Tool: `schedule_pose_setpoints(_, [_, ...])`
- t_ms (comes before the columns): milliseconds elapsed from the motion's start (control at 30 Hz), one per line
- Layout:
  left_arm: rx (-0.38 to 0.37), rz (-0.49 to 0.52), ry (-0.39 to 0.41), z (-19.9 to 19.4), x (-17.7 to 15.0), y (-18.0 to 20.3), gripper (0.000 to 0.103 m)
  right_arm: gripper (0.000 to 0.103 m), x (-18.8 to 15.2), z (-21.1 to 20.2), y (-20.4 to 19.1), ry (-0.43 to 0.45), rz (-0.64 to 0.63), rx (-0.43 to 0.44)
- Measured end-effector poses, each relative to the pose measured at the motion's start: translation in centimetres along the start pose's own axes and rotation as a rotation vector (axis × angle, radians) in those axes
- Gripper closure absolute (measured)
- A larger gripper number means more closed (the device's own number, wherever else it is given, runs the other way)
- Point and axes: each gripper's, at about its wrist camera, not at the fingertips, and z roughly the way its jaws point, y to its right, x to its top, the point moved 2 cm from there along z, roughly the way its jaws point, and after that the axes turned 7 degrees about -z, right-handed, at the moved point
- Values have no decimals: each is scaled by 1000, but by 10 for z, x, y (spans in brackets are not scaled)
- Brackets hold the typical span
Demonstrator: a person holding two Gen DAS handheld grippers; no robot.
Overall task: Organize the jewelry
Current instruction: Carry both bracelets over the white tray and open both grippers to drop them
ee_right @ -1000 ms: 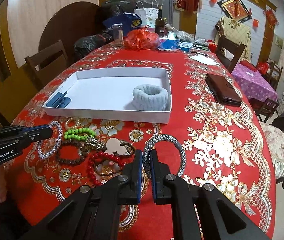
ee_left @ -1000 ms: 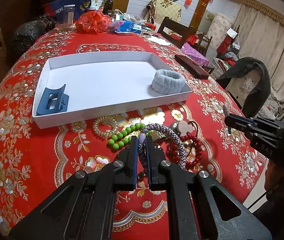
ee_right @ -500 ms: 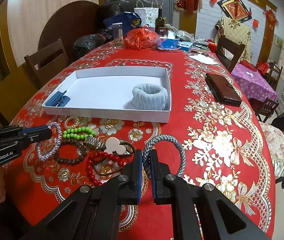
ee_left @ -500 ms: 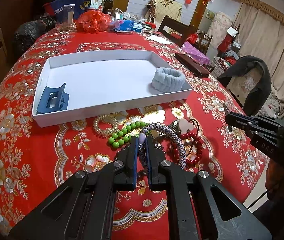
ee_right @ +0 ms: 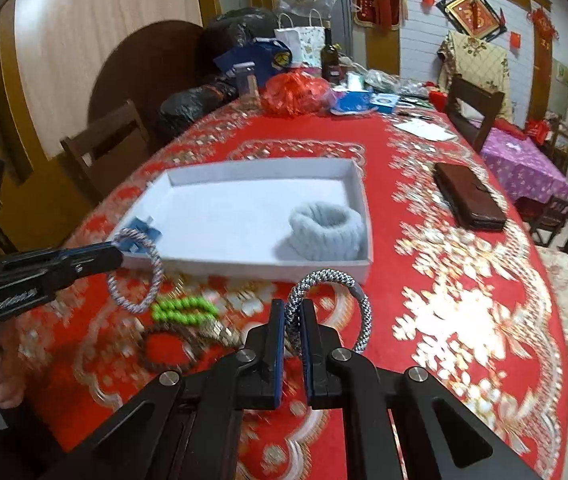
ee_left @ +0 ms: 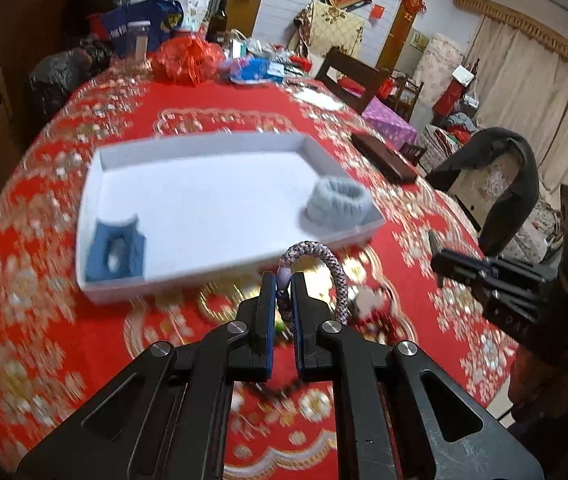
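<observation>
We logged both grippers clamped on braided bracelets, each lifted clear of the red tablecloth [ee_right: 424, 240].

Left gripper [ee_left: 283, 280]: jaws nearly closed, pinching a lavender/white braided bracelet [ee_left: 334, 268] by its clasp end. The loop stood up past the fingertips, in front of the white tray's near wall [ee_left: 212, 274]. In the right wrist view the same bracelet hung from the gripper tip as a ring, just by the tray's near-left corner, above the cloth.

Right gripper [ee_right: 293, 312]: jaws also narrow, holding a grey/white braided bracelet [ee_right: 360, 312]. Its loop arched up and to the right of the fingers, in front of the tray's near-right corner.

Tray contents: a blue hair claw [ee_left: 114, 250] at near-left corner, a pale grey fuzzy scrunchie [ee_right: 326, 232] at near-right. Rest of tray floor bare white.

Remaining jewelry on cloth btwn tray and grippers: green bead bracelet [ee_right: 184, 310], a dark brown bead bracelet [ee_right: 164, 344], a metal link band [ee_right: 220, 334] touching it; others too blurred to id. Left view heavily motion-smeared, so pile detail there was unreadable.

Also noted: brown wallet [ee_right: 470, 202] well to the right of the tray, a red plastic bag [ee_right: 296, 92] and misc clutter at far table end, part of a hand [ee_right: 0, 380] at lower left edge behind the left gripper body.
</observation>
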Motion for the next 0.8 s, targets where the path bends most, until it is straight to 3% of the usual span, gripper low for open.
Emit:
schedule_pose_setpoints(367, [64, -29, -25, 51, 74, -54, 97, 96, 51, 45, -1, 53, 16, 150])
schedule_pose_setpoints(600, [128, -96, -72, 96, 76, -87, 97, 96, 74, 99, -30, 6, -3, 203])
schedule_pose_setpoints(800, [160, -124, -65, 102, 79, -102, 97, 96, 72, 137, -39, -85, 2, 150])
